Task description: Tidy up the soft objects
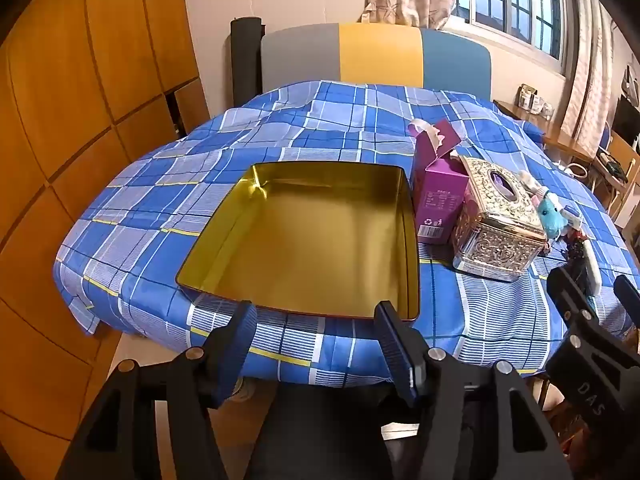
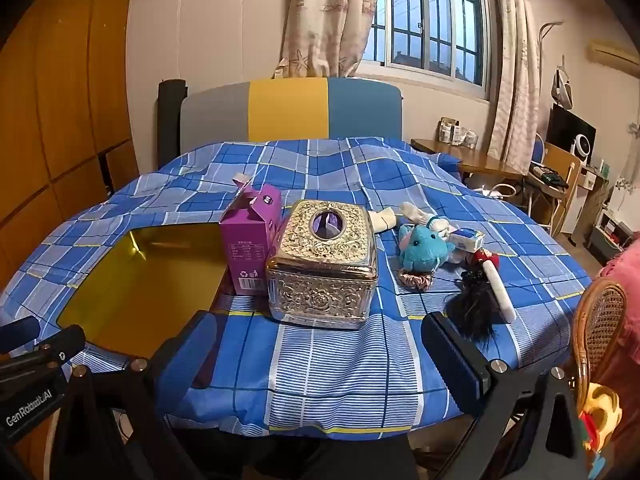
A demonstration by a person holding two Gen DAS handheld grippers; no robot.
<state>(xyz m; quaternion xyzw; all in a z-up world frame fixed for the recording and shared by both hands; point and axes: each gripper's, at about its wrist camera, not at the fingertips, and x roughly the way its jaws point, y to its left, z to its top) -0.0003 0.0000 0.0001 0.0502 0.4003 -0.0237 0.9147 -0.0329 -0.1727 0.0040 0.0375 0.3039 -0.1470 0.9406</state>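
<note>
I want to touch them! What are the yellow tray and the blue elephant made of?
The tray looks like shiny metal: its gold inside mirrors the light. The elephant looks like soft plush fabric, fuzzy all over, probably stuffed.

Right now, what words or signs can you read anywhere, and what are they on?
"GenRobotic.AI": left gripper, on its arm; middle letters blurred.
"DAS": right gripper, on its arm.
Recycling sign and barcode: purple carton; its small print is too blurred to read.
Blue-and-white packet: print too small.

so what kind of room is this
Probably a bedroom at home: a bed under a blue plaid sheet with a padded headboard, a curtained window, and a cluttered desk alongside.
</note>
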